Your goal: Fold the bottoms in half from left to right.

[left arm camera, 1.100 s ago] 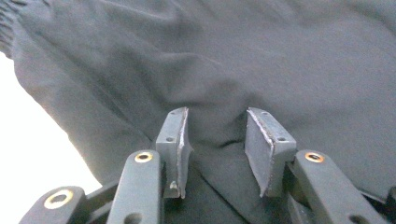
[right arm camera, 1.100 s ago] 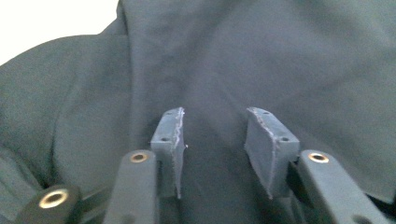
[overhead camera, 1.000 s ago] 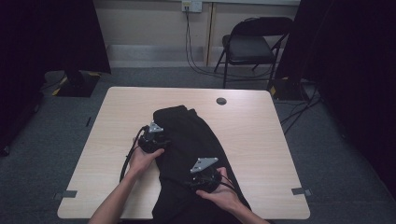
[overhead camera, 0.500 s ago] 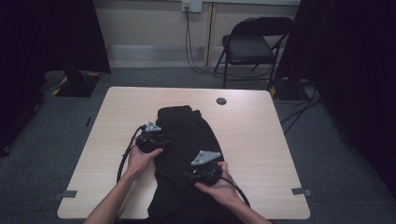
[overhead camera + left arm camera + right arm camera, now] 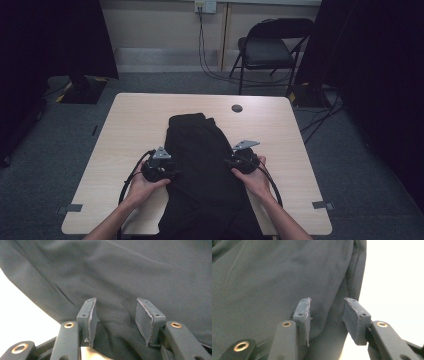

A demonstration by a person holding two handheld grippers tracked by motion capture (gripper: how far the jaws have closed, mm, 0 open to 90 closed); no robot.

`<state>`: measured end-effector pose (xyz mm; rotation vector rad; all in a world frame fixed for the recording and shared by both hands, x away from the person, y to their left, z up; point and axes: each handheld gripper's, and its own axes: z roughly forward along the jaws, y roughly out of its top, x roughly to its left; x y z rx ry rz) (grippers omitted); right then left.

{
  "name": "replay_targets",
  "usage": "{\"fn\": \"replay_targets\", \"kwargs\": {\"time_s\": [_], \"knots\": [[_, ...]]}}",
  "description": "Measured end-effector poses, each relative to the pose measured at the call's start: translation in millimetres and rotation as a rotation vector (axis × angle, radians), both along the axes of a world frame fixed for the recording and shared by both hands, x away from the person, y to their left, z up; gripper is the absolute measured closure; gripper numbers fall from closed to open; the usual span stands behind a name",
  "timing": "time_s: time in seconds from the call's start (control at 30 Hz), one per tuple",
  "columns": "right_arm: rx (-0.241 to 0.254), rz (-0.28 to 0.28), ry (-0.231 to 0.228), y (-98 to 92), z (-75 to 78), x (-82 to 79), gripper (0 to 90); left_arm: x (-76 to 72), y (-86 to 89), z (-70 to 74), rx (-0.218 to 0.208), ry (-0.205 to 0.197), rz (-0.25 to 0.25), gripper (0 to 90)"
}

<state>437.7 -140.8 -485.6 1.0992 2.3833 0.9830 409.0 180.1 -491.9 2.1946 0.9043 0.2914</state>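
Black garment lies lengthwise down the middle of the table, its near end hanging over the near edge between the forearms. Left gripper sits at the cloth's left edge, right gripper at its right edge, well apart from each other. In the left gripper view the jaws stand parted over the fabric, having just been opening; cloth lies between them, unpinched. In the right gripper view the jaws are parted, having just been closing, straddling the garment's edge fold, pads not pressing. Bare tabletop flanks the cloth on both sides. A small dark disc sits near the far edge; a folding chair stands beyond it.
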Motion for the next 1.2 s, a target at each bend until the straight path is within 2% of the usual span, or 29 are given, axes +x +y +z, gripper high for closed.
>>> {"fn": "replay_targets", "kwargs": {"time_s": [0.07, 0.1, 0.17, 0.23, 0.27, 0.37, 0.47, 0.53, 0.6, 0.7, 0.8, 0.93, 1.03, 1.1, 1.13, 1.17, 1.2], "knots": [[0.009, 0.007, -0.006, 1.6, -1.4, 0.9, 61.3, 1.0, -0.6, 0.2, 0.015, -0.009, 0.005, 53.1], [-0.001, 0.014, -0.003, 3.3, -1.6, 1.9, 63.6, 0.8, -1.0, 0.0, 0.017, -0.012, 0.010, 53.2], [0.014, 0.038, 0.013, 6.2, -1.4, 4.4, 76.8, 0.7, -1.6, -0.2, 0.028, -0.023, 0.017, 53.2], [0.026, 0.056, 0.005, 8.5, 0.5, 3.7, 87.9, 0.5, -2.0, -0.3, 0.033, -0.028, 0.020, 53.2], [0.030, 0.055, -0.003, 9.4, 2.2, 2.2, 88.5, 0.5, -2.1, -0.3, 0.038, -0.030, 0.023, 53.2], [0.043, 0.068, -0.035, 8.2, 14.9, -6.5, 89.0, 1.3, -1.4, -0.4, 0.037, -0.031, 0.033, 53.2], [0.030, 0.087, -0.056, 2.7, 25.8, -19.9, 89.2, 0.9, -2.2, -0.2, 0.043, -0.032, 0.043, 53.2], [0.010, 0.097, -0.058, -0.9, 26.6, -27.4, 89.2, 0.7, -3.1, 0.0, 0.046, -0.030, 0.048, 53.2], [-0.011, 0.078, -0.032, -6.6, 15.9, -29.8, 89.1, 1.3, -2.4, -0.1, 0.045, -0.031, 0.042, 53.0], [-0.042, 0.063, 0.019, -7.1, -2.3, -23.8, 89.0, 2.2, -3.6, 0.5, 0.053, -0.028, 0.050, 53.3], [-0.051, 0.056, 0.006, -3.2, -3.3, -18.4, 88.9, 9.1, -2.7, -0.4, 0.051, -0.041, 0.054, 53.4], [-0.039, 0.023, -0.015, -0.7, -5.7, -1.8, 88.3, 31.4, 1.8, -1.2, 0.041, -0.045, 0.092, 57.6], [-0.031, 0.005, -0.040, 4.3, -8.3, 10.7, 87.3, 44.6, 5.2, -6.3, 0.010, -0.088, 0.141, 57.7], [-0.041, 0.006, -0.051, 7.2, -8.5, 18.4, 83.9, 50.2, 6.3, -8.4, -0.001, -0.104, 0.167, 57.9], [-0.046, 0.002, -0.063, 8.6, -8.8, 22.8, 82.3, 58.2, 4.6, -7.2, 0.007, -0.095, 0.193, 57.9], [-0.035, -0.018, -0.053, 9.7, -8.5, 30.5, 77.9, 62.4, 2.7, -7.8, 0.011, -0.110, 0.210, 57.9], [-0.047, -0.030, -0.057, 10.4, -7.4, 34.4, 72.2, 63.5, 1.9, -8.5, 0.016, -0.124, 0.217, 56.0]]}}
